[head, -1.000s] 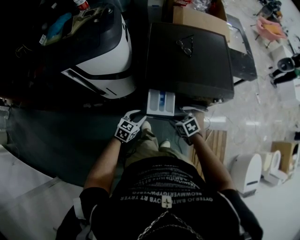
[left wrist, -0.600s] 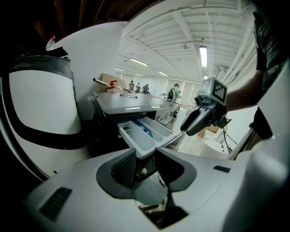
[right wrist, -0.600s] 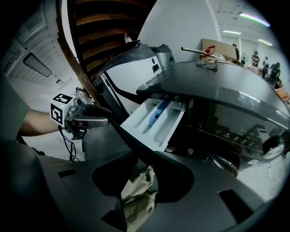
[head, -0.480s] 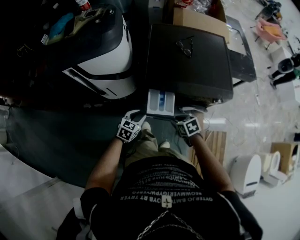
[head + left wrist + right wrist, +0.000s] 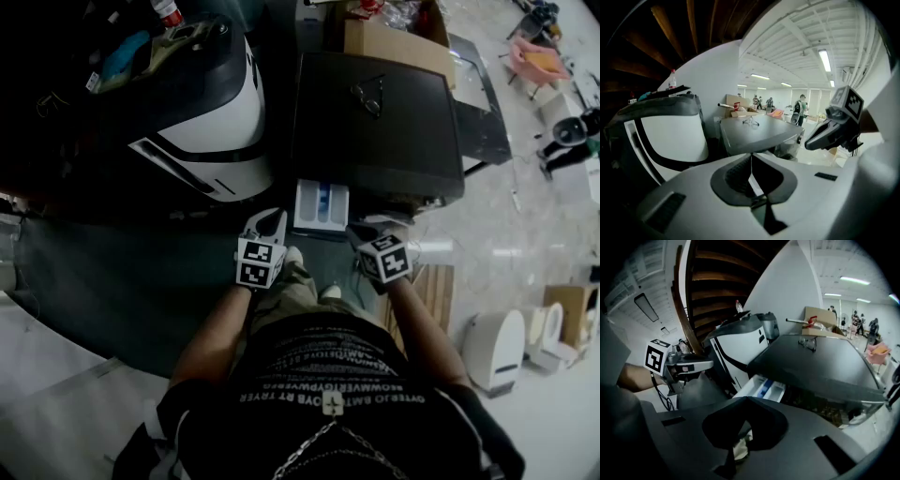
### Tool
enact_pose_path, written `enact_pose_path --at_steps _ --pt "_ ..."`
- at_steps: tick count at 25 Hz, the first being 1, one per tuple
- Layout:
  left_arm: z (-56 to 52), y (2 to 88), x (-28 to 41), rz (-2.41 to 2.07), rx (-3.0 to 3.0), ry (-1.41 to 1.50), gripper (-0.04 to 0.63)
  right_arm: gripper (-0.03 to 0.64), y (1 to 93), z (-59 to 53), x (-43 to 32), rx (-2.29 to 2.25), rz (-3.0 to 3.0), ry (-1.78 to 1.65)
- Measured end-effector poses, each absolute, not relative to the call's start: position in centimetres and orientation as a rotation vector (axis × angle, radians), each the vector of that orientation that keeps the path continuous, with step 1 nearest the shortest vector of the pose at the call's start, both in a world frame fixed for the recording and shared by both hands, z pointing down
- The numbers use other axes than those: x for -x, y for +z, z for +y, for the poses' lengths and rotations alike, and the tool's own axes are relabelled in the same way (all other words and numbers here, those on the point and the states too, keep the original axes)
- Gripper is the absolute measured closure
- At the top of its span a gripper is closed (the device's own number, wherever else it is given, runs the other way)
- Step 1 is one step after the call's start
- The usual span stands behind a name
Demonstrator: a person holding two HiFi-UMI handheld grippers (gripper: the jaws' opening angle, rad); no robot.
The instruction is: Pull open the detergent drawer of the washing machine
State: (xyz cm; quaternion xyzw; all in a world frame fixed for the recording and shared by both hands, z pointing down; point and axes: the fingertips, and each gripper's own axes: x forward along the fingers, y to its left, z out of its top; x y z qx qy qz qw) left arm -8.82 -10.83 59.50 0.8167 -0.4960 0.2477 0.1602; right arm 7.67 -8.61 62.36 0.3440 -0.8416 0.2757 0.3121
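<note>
Detergent drawer [image 5: 322,205] stands pulled out at the near-left of the washing machine [image 5: 375,122], just beyond both my grippers, neither touching it. Left gripper [image 5: 267,223] jaws are closing, all but together with nothing between; right gripper [image 5: 361,234] jaws are fully together and empty. I'd judge the drawer light, rigid plastic on a slide: hold the front lip mid-width, pull straight, don't twist.

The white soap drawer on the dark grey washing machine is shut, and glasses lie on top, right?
No: the white soap drawer is pulled out of the dark grey washing machine, as the head view shows. The glasses do lie on top.
</note>
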Motion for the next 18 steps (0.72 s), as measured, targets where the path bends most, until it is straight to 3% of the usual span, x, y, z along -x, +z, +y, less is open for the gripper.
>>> enact_pose_path --at_steps 11,18 --pt "-10.5 44.7 7.4 -1.61 -2.527 0.379 0.592 0.615 48.0 -10.5 -7.0 -1.2 -2.557 0.28" --pt "-8.9 39.2 7.6 -1.72 -2.57 0.322 0.592 0.615 43.0 -8.9 -8.4 -1.248 -2.628 0.197"
